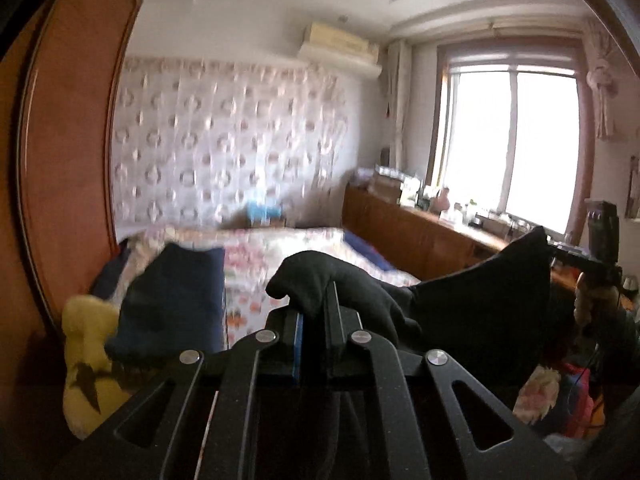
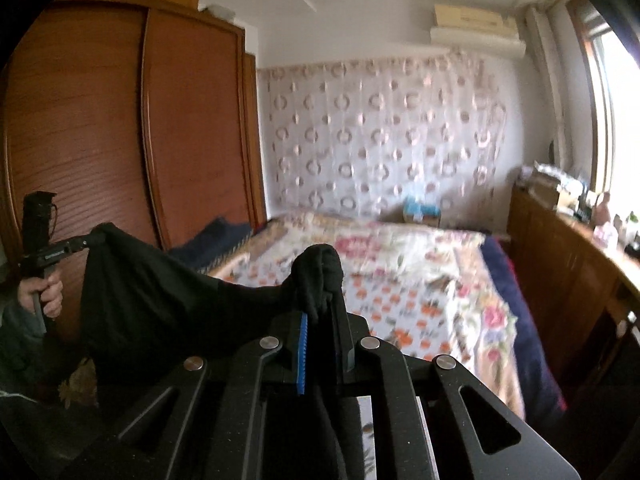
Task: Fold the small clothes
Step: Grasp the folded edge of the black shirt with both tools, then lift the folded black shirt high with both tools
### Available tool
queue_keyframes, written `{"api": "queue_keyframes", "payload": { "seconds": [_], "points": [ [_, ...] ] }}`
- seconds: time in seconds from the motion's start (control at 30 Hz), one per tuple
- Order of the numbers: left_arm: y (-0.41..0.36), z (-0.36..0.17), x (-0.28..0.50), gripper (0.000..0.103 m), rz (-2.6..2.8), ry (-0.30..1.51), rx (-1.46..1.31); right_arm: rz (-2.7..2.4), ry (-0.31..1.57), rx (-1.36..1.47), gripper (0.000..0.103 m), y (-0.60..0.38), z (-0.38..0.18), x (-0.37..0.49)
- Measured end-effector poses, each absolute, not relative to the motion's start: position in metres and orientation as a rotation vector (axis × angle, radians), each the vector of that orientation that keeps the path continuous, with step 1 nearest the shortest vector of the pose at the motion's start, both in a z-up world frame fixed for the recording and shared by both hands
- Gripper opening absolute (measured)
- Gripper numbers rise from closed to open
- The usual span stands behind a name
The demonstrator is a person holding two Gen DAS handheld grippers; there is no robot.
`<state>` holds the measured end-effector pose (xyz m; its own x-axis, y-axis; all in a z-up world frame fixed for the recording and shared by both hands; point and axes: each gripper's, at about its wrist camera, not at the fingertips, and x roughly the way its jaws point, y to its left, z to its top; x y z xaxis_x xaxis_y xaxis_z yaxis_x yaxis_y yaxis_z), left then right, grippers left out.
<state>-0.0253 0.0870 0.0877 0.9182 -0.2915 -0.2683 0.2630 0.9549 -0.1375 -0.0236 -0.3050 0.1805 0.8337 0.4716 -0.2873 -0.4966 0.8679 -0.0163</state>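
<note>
Left tongs (image 1: 316,312): pinching one corner of the black garment (image 1: 480,292). Garment: hanging stretched in the air above the bed (image 2: 400,280). Right tongs (image 2: 324,312): gripping the other corner. Advice: keeping the top edge taut and level while lowering flat.

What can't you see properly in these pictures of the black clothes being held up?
- Black garment: both views cut off its lower part behind the claw bodies, so its type is unclear.
- Left claw and right claw: fabric bunches over the tips, hiding them.
- Flowered bedspread: motion blur smears it.
- Items on the window counter: too small, backlit.
- Yellow thing, left wrist view: shape unclear, partly behind dark blue cloth.
</note>
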Motion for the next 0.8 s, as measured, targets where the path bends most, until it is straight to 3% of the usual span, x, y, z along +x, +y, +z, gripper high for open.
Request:
{"api": "queue_keyframes", "payload": {
  "seconds": [0.37,0.8],
  "points": [
    [0.089,0.171,-0.039,0.008,-0.257,0.097,-0.034,0.483,0.095,-0.137,0.009,-0.308,0.229,-0.061],
    [0.087,0.212,-0.044,0.008,-0.267,-0.011,0.004,0.369,-0.021,-0.220,0.009,-0.278,0.213,-0.094]
  ]
}}
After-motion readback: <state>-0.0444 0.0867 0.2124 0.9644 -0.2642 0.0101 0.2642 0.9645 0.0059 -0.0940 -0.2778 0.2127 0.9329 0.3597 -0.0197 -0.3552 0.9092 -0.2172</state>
